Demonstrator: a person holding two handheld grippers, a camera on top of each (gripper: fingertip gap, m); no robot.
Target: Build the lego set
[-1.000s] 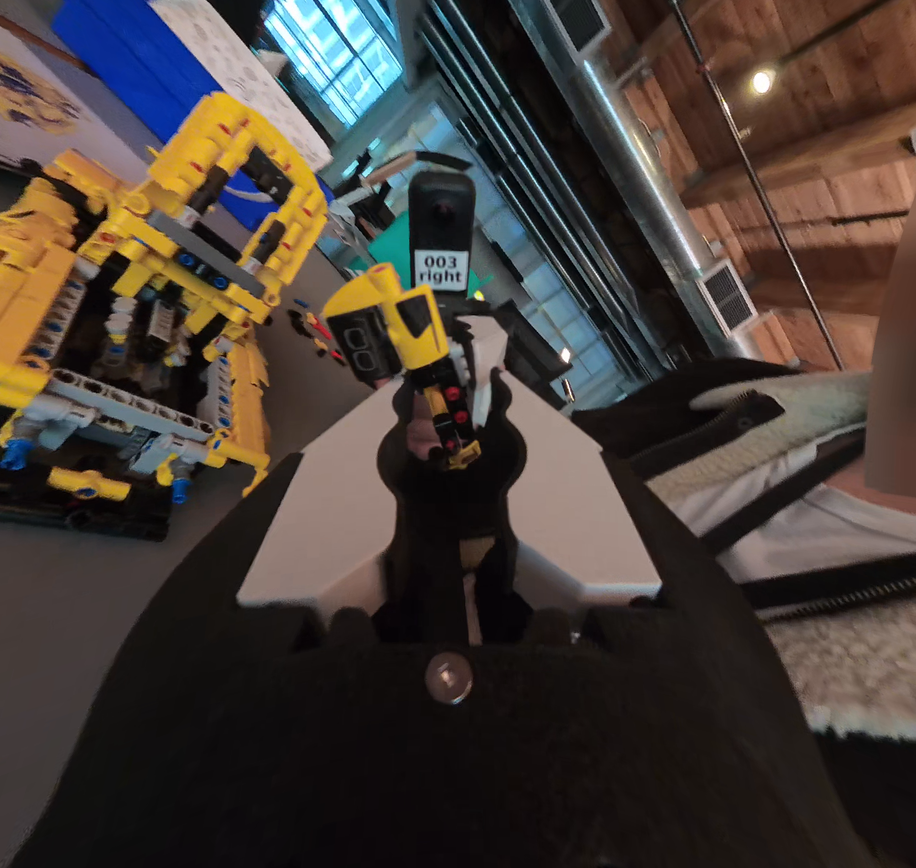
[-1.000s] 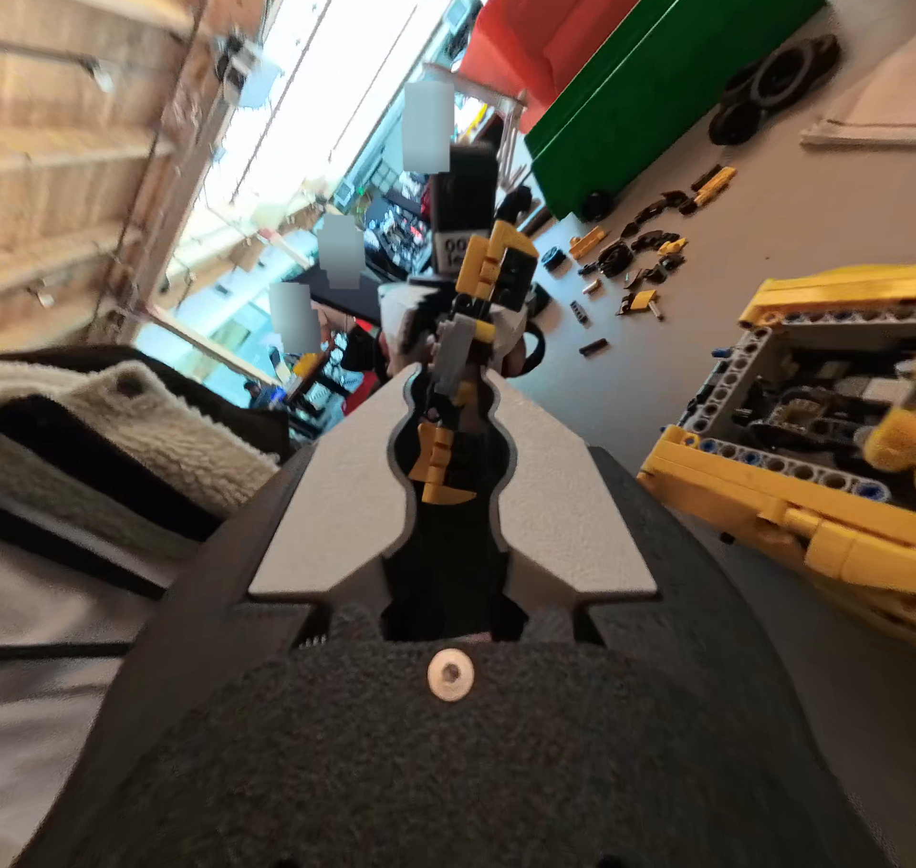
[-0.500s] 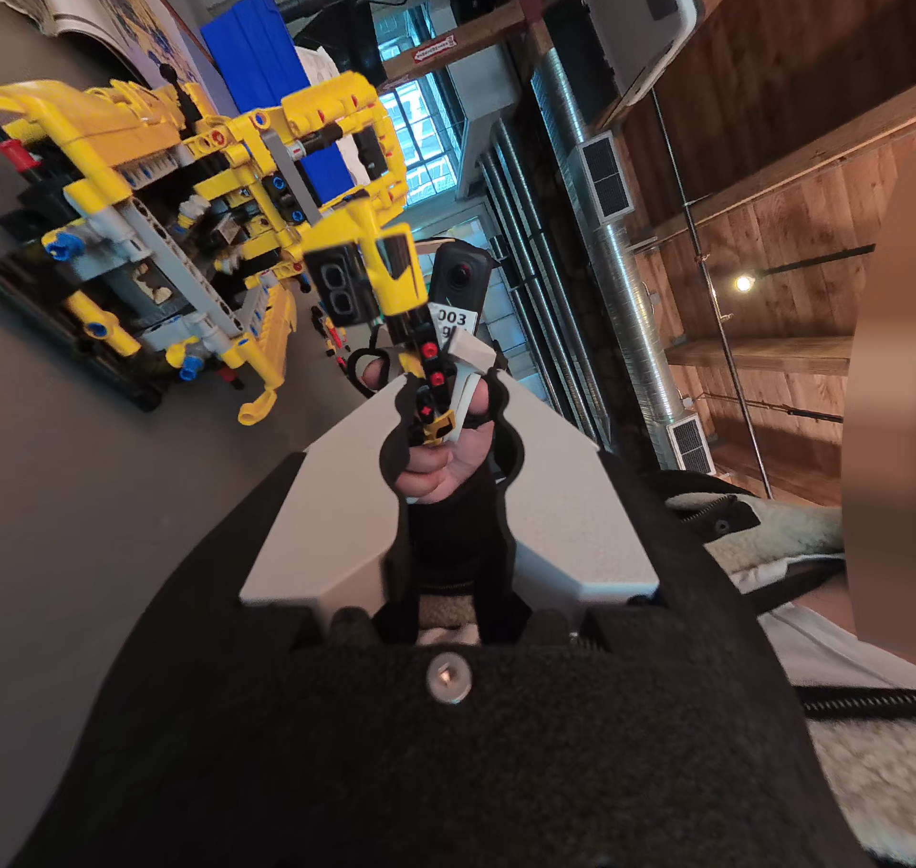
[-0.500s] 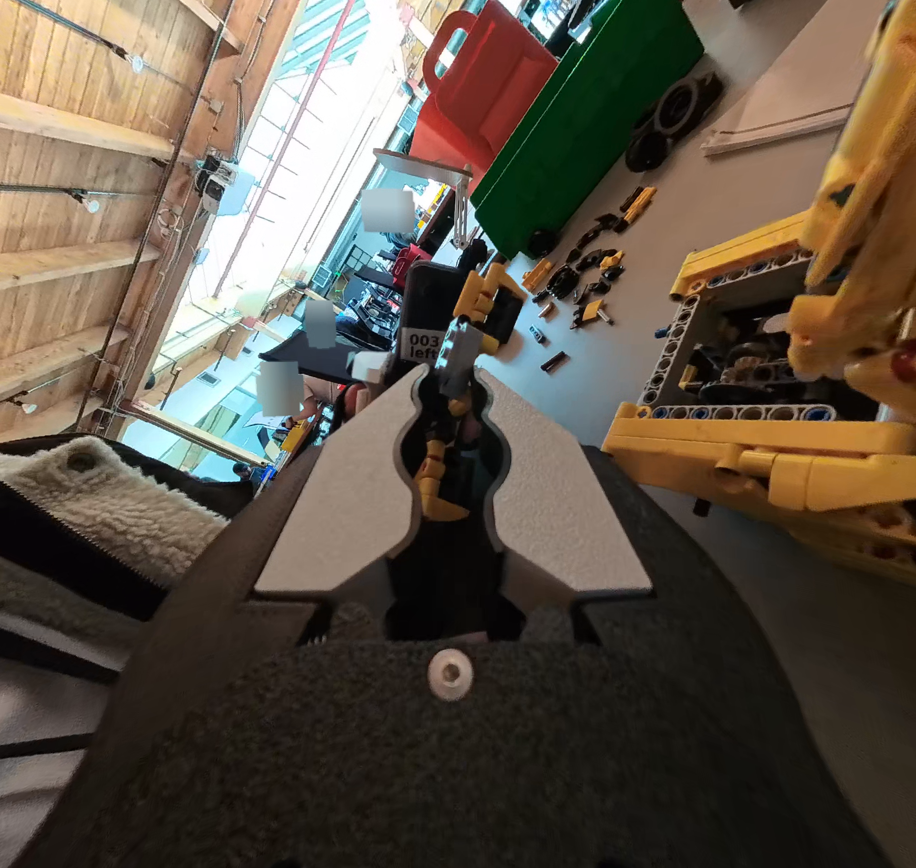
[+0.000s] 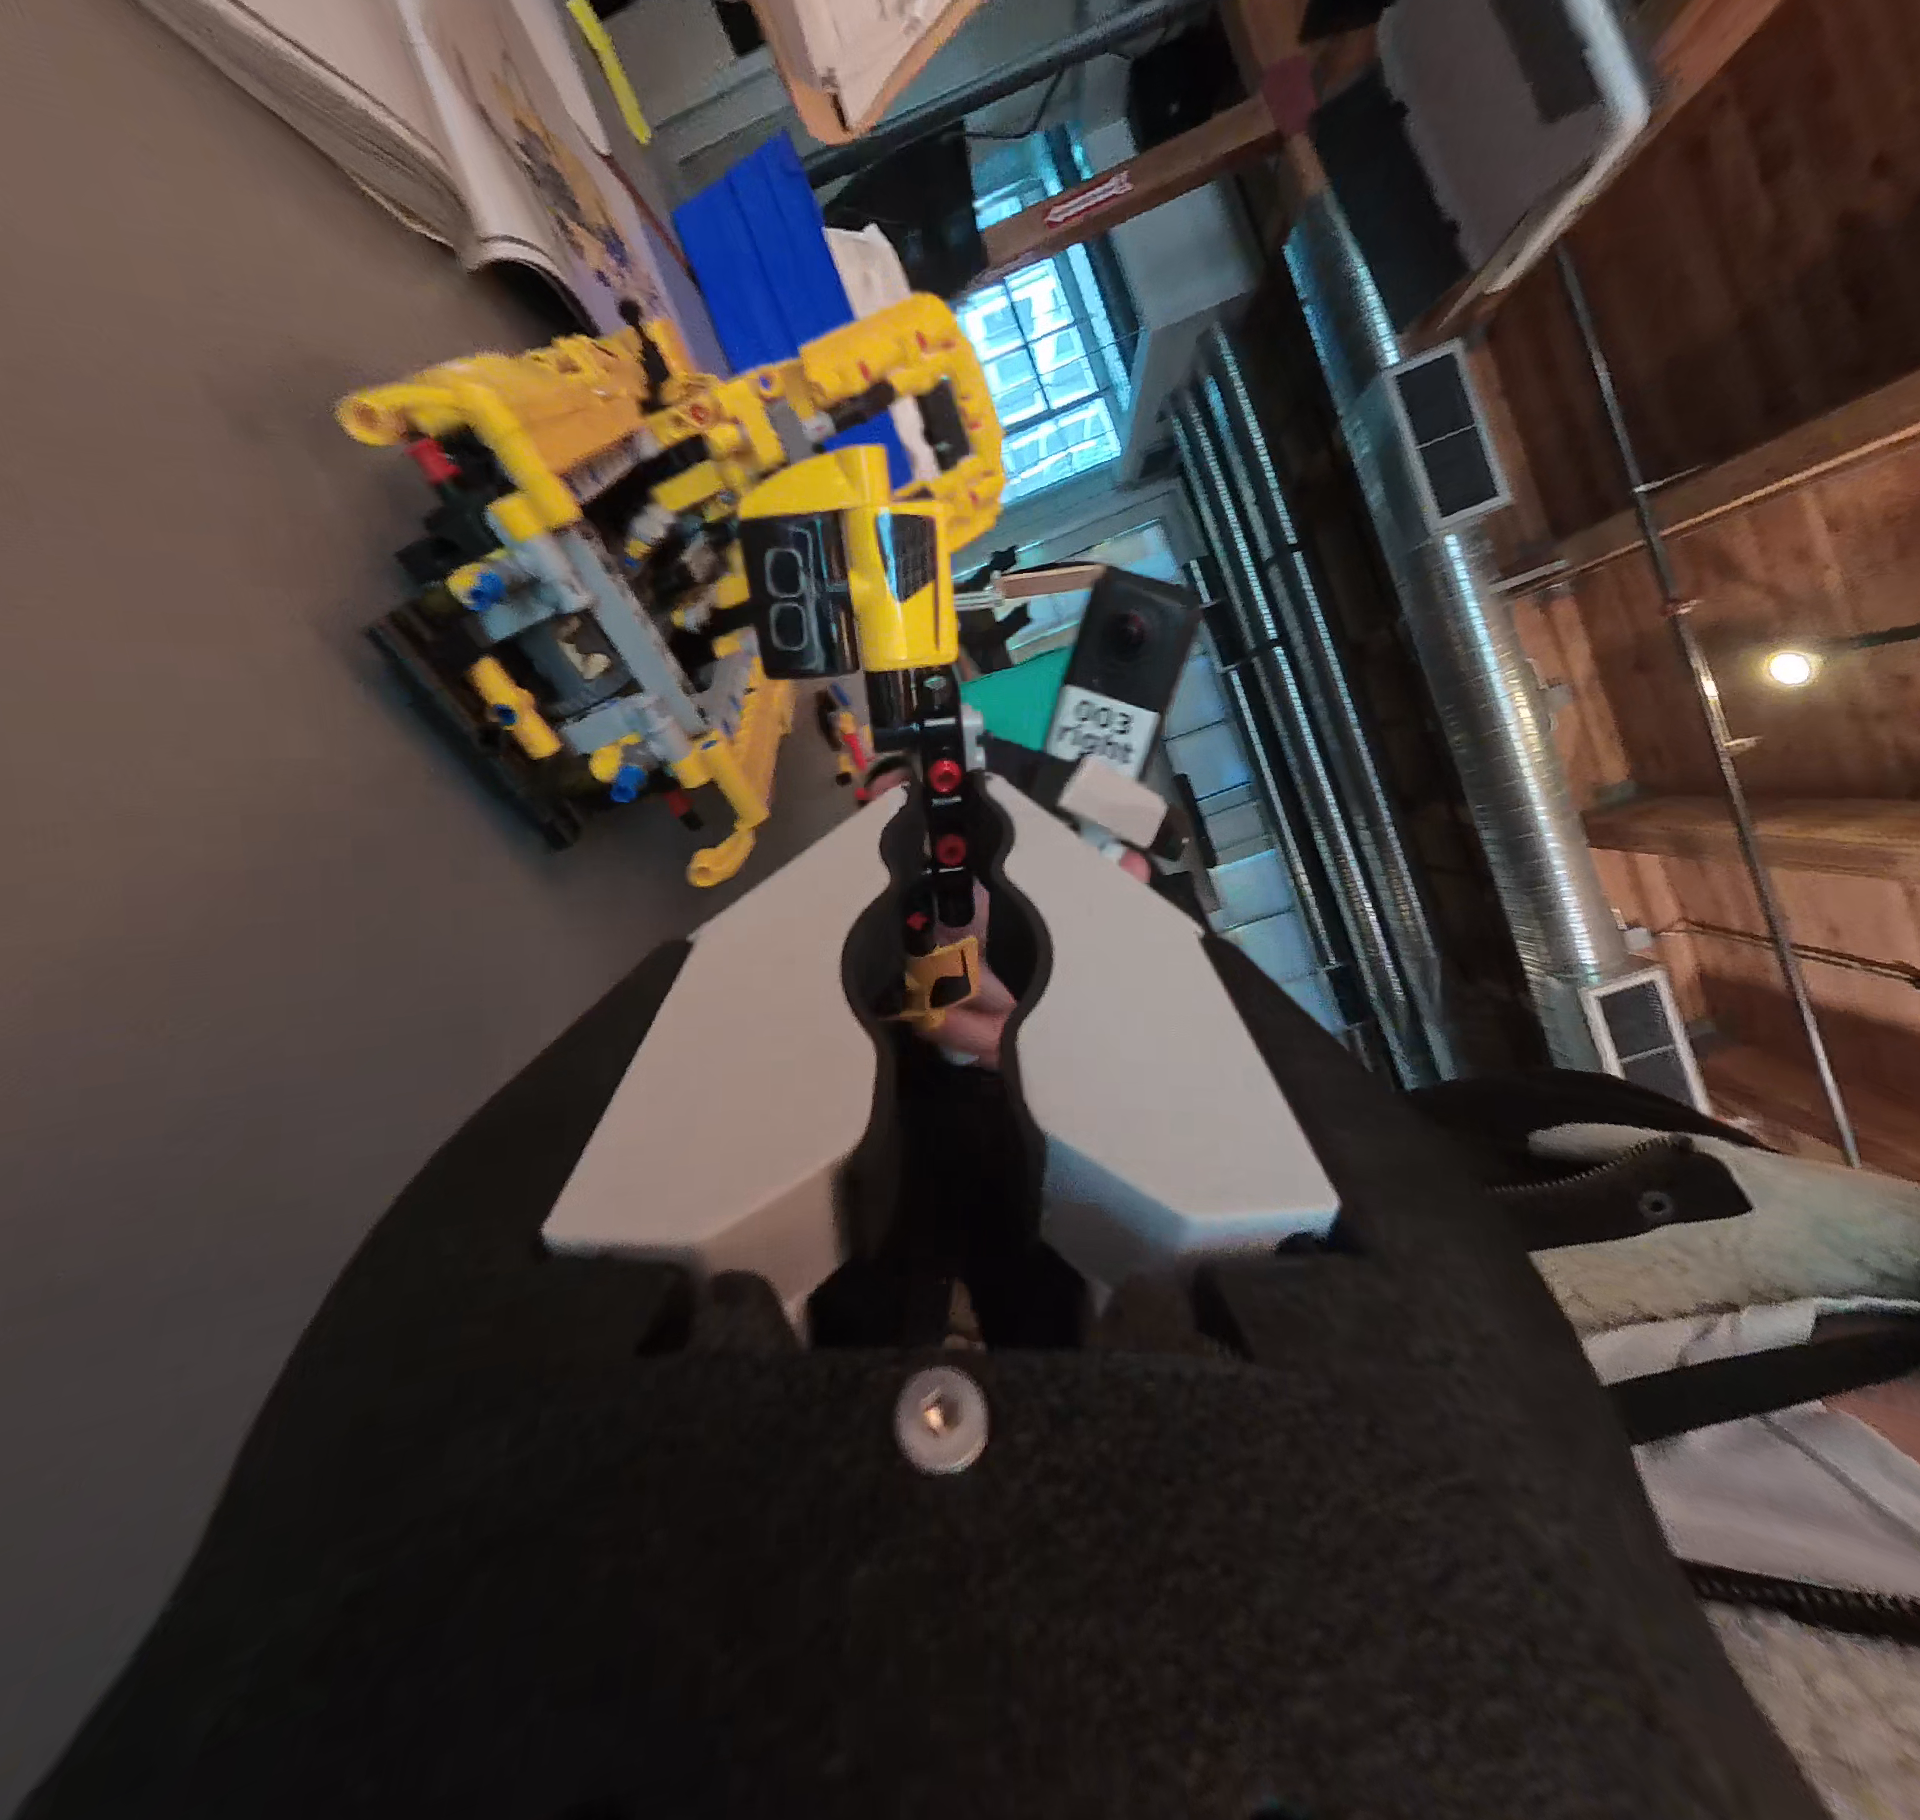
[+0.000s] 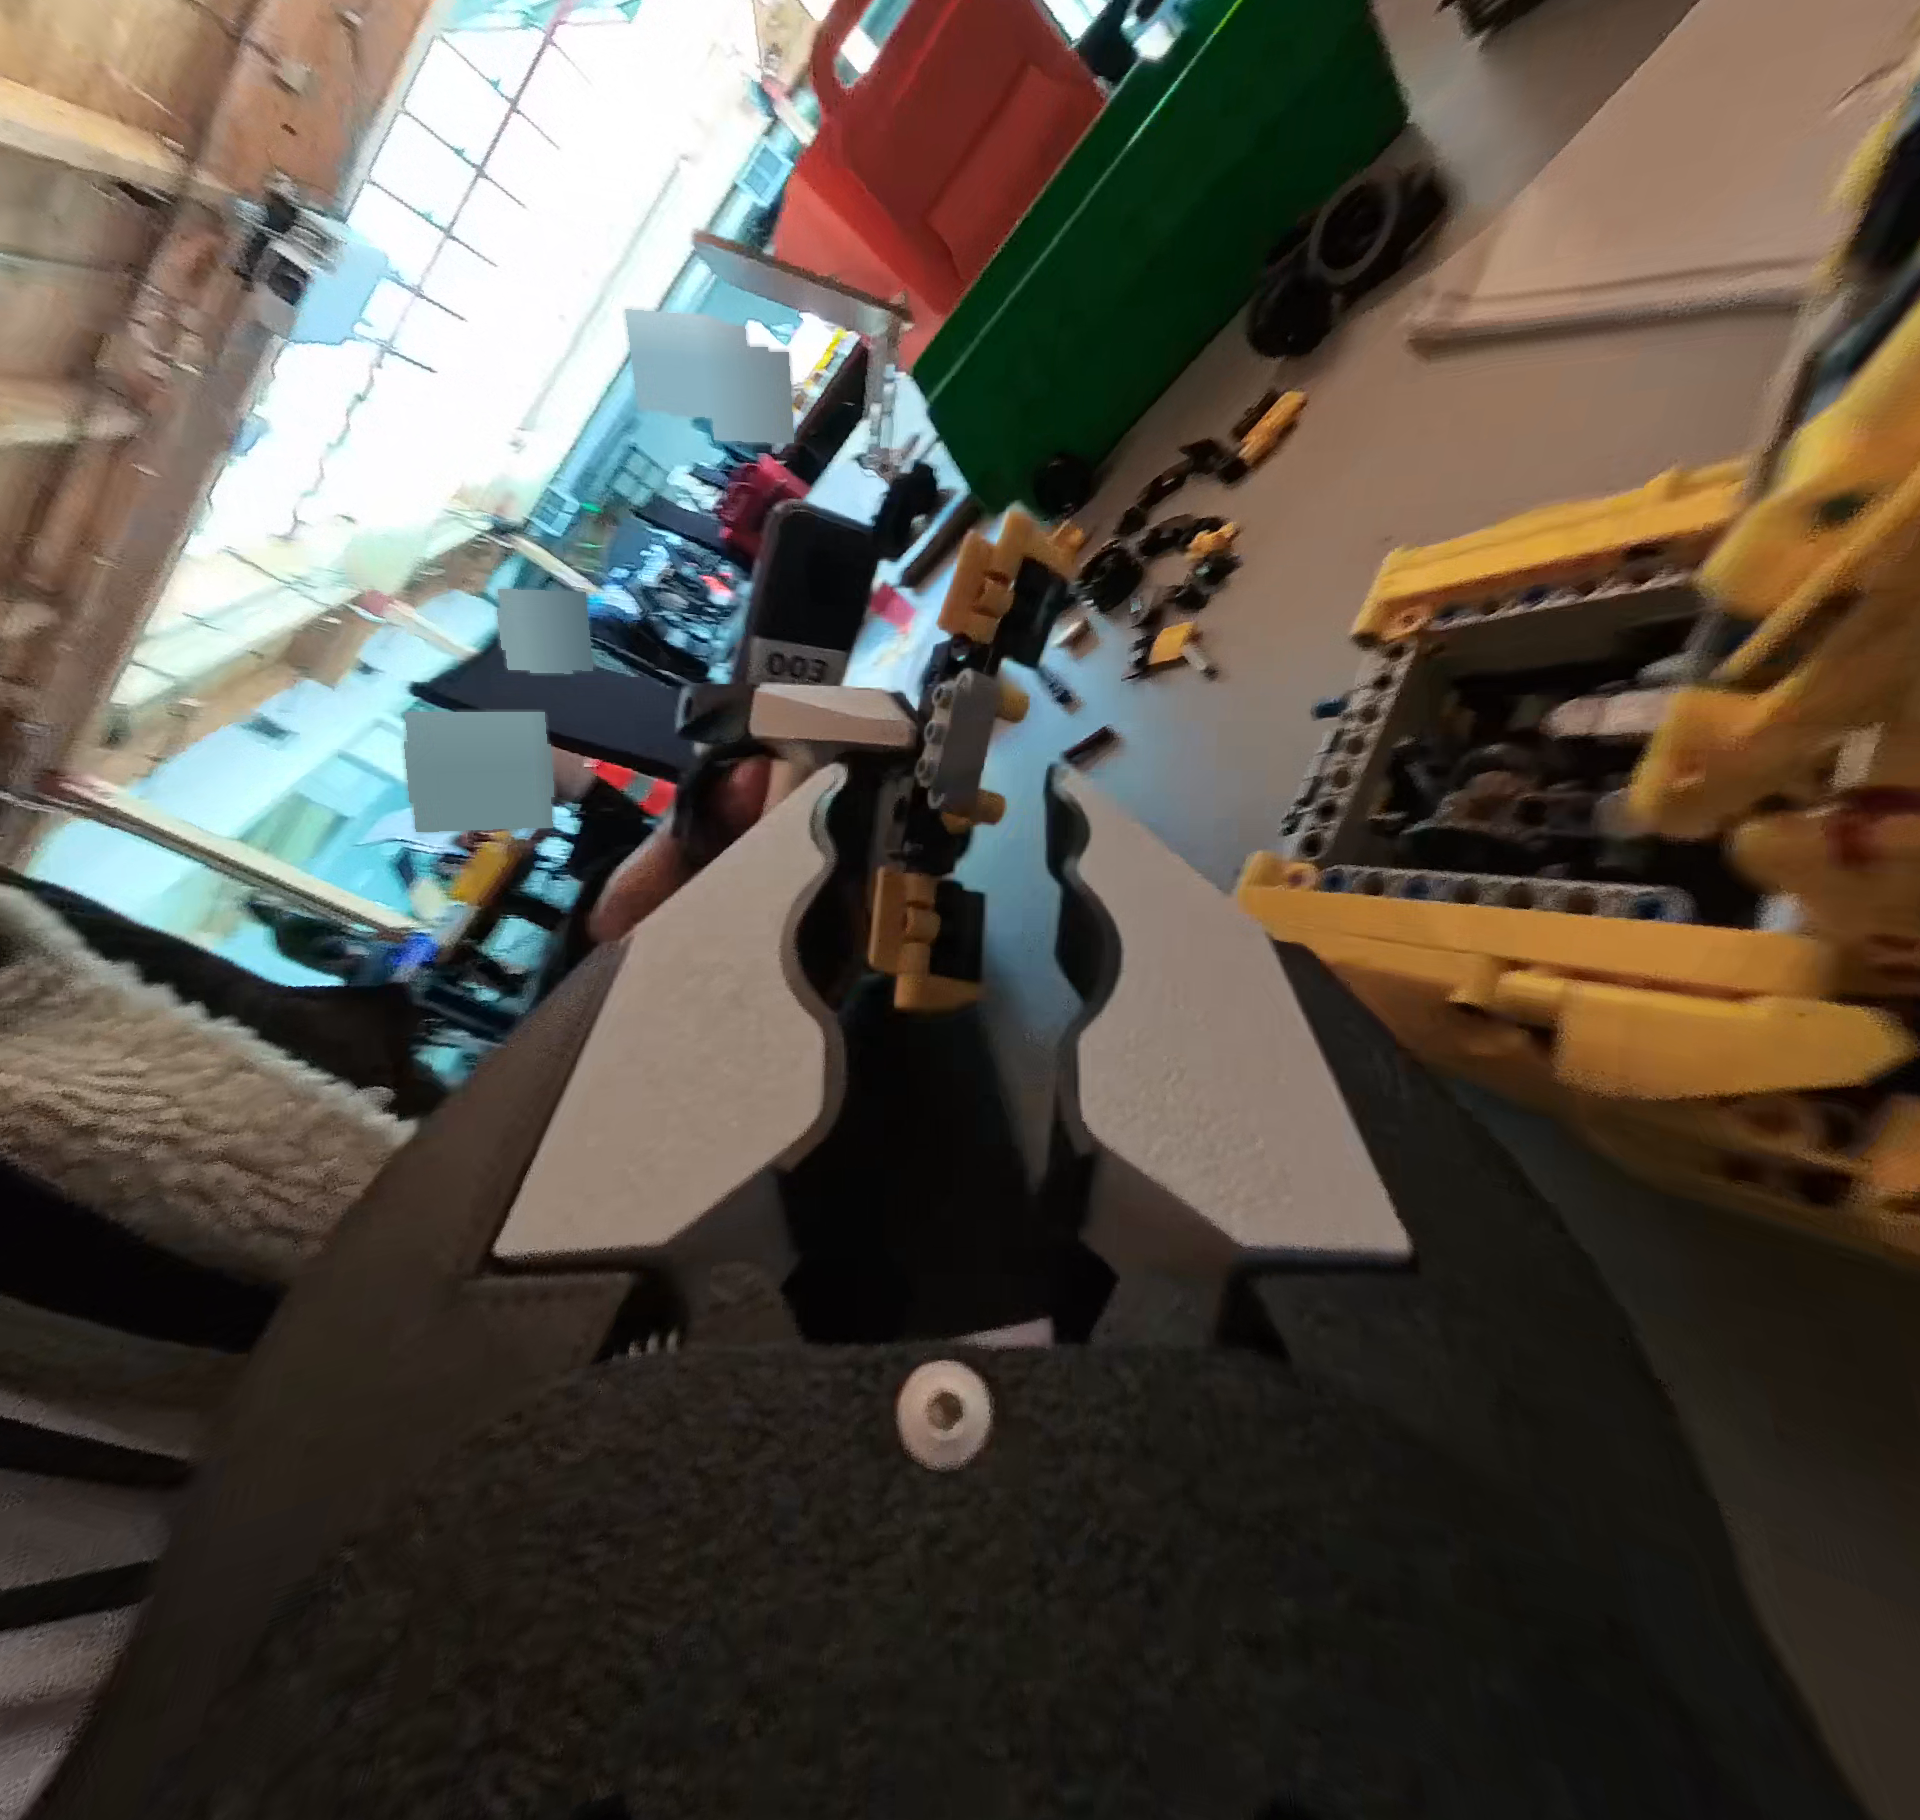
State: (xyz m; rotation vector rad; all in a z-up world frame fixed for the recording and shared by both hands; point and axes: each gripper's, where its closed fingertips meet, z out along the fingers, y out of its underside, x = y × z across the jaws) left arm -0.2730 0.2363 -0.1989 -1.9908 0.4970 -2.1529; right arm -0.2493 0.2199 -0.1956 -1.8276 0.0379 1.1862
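Grey table (image 5: 187, 627) under one big yellow lego vehicle (image 5: 623, 544), seen whole only from the left wrist. Green bin (image 6: 1164, 243), red bin (image 6: 935, 139), scattered loose pieces (image 6: 1174, 565), shown only from the right wrist. One small yellow-and-black sub-assembly (image 5: 862, 586), lifted off the table. Left hand-held gripper (image 5: 940, 835) pinching its black stem. Right hand-held gripper (image 6: 951, 794) spread wide around its lower end, apparently not gripping.
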